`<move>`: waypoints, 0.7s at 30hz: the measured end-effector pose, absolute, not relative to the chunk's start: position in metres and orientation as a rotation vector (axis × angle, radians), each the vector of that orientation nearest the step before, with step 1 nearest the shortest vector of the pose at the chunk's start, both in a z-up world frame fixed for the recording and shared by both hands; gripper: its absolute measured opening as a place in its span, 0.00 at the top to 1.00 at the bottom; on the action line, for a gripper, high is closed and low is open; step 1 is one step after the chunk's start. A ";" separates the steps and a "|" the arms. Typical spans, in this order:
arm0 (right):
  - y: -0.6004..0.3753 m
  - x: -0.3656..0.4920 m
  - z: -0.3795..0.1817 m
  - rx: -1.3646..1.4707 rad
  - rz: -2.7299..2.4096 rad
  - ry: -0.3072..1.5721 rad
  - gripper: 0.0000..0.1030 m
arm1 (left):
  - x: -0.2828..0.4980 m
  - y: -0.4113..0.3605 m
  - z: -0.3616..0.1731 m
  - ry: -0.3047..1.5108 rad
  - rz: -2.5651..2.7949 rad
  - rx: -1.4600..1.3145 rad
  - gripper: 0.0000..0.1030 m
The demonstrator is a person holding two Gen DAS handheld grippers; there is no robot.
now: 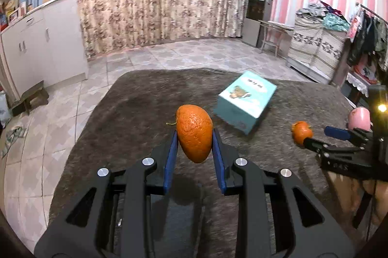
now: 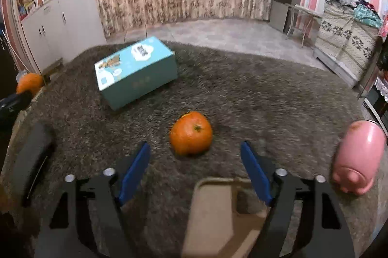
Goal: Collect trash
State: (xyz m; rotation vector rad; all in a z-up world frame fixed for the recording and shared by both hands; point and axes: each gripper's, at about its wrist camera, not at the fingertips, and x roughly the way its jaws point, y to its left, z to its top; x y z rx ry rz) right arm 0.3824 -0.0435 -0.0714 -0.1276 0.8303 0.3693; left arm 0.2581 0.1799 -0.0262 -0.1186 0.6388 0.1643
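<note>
My left gripper [image 1: 194, 139] is shut on an orange peel [image 1: 194, 133], held above the brown shaggy table cover [image 1: 135, 112]. It also shows at the left edge of the right wrist view [image 2: 29, 83]. My right gripper [image 2: 195, 156] is open and empty, just short of a second orange peel [image 2: 191, 133] that lies on the cover. That peel shows in the left wrist view [image 1: 300, 131], in front of the right gripper [image 1: 317, 136]. A beige tray-like thing [image 2: 213, 204] lies below the right gripper.
A teal cardboard box [image 1: 246, 101] lies on the cover beyond the peels; it also shows in the right wrist view [image 2: 137, 72]. A pink pig-shaped pot [image 2: 359, 156] stands at the right. A dark flat object [image 2: 31, 161] lies at the left. White cabinets [image 1: 38, 46] stand beyond the table.
</note>
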 end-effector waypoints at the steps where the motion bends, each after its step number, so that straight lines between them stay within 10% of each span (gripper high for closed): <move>1: -0.041 0.385 -0.074 -0.115 0.379 0.845 0.48 | 0.259 0.184 -0.027 0.643 0.167 -0.123 0.74; 4: -0.037 0.386 -0.079 -0.104 0.403 0.860 0.70 | 0.261 0.183 -0.029 0.652 0.174 -0.119 0.74; 11: -0.085 0.338 -0.042 0.009 0.368 0.716 0.89 | 0.251 0.151 -0.007 0.584 0.136 -0.080 0.74; 21: -0.191 0.270 -0.004 0.051 0.214 0.647 0.95 | 0.232 0.062 0.018 0.546 -0.026 -0.063 0.74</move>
